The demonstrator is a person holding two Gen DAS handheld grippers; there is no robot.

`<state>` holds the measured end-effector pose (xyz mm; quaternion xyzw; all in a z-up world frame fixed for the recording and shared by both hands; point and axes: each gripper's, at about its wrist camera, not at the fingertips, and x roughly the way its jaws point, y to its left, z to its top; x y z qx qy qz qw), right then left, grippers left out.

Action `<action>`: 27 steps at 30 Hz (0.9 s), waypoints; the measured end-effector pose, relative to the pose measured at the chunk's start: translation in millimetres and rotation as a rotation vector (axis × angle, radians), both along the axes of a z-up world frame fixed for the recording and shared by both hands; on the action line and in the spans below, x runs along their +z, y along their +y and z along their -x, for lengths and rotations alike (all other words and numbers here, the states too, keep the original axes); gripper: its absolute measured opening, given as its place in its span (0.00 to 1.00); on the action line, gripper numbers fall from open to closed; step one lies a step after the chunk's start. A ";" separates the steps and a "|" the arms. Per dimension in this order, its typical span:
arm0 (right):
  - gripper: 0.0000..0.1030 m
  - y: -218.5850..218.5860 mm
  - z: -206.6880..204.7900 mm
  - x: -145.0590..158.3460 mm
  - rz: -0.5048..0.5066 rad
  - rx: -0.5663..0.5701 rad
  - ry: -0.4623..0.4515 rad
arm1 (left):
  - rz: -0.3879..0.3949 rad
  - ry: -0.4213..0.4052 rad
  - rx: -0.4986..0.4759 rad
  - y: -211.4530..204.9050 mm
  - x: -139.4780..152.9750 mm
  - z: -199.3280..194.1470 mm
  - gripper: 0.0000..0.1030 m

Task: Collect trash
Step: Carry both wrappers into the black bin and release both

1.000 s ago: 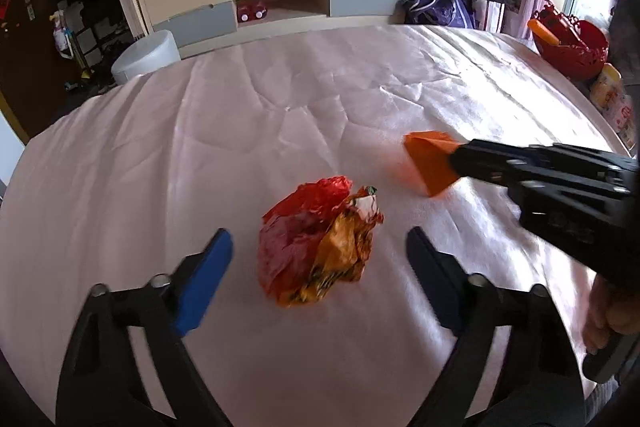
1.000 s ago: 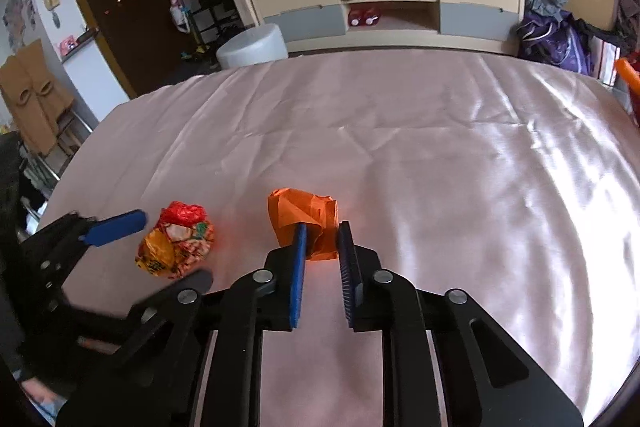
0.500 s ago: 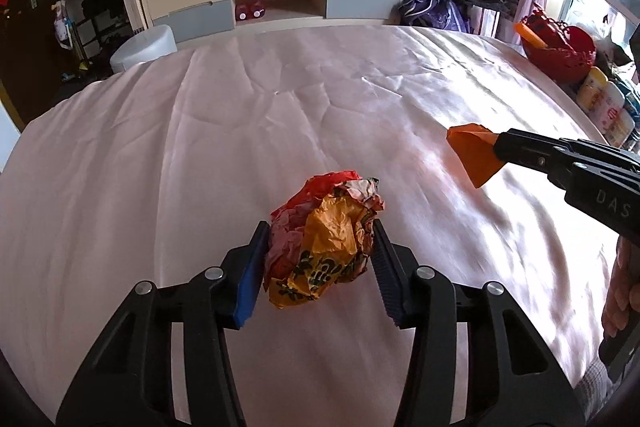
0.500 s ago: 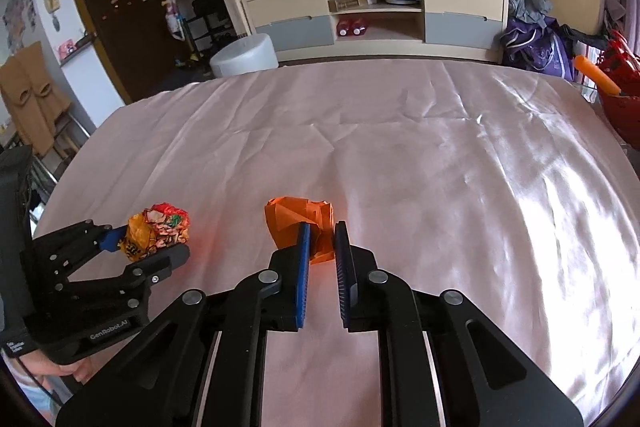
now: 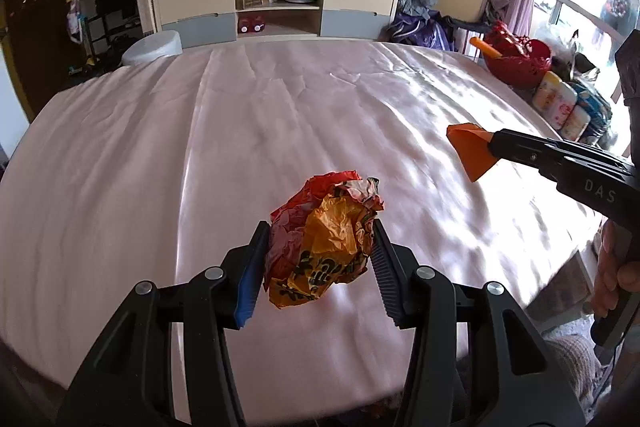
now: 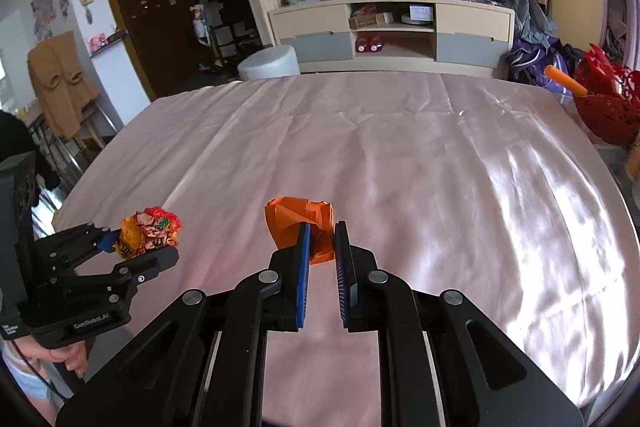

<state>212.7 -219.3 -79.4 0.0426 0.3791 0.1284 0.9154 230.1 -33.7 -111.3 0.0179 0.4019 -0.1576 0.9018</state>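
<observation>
My left gripper (image 5: 320,233) is shut on a crumpled red and yellow wrapper (image 5: 324,239), held clear above the pink tablecloth (image 5: 160,147). Its blue pads press both sides of the wad. From the right wrist view the same wrapper (image 6: 149,230) shows at the left in the left gripper (image 6: 140,241). My right gripper (image 6: 321,239) is shut on a crumpled orange paper (image 6: 298,217), lifted off the cloth. In the left wrist view that orange paper (image 5: 470,149) sticks out of the right gripper (image 5: 492,149) at the right.
A low TV cabinet (image 6: 392,35) stands beyond the far table edge, with a white round stool (image 6: 269,63) beside it. A red basket (image 5: 516,61) and several bottles (image 5: 560,103) sit off the table's right side. A hand (image 5: 612,267) holds the right gripper's handle.
The left jaws closed on the wrapper and lifted it off the cloth. The right gripper rose with the orange paper. Both pulled back toward the near table edge.
</observation>
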 end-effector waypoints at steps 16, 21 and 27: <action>0.13 17.6 101.6 -19.6 0.008 0.069 0.020 | 0.006 -0.006 0.020 12.3 -15.4 124.4 0.46; 0.13 19.6 125.9 -40.0 0.014 0.069 0.049 | 0.022 0.023 0.025 6.7 -40.9 145.2 0.46; 0.13 23.9 148.3 -77.9 -0.005 0.058 0.114 | 0.034 0.077 0.029 -0.8 -75.4 167.1 0.47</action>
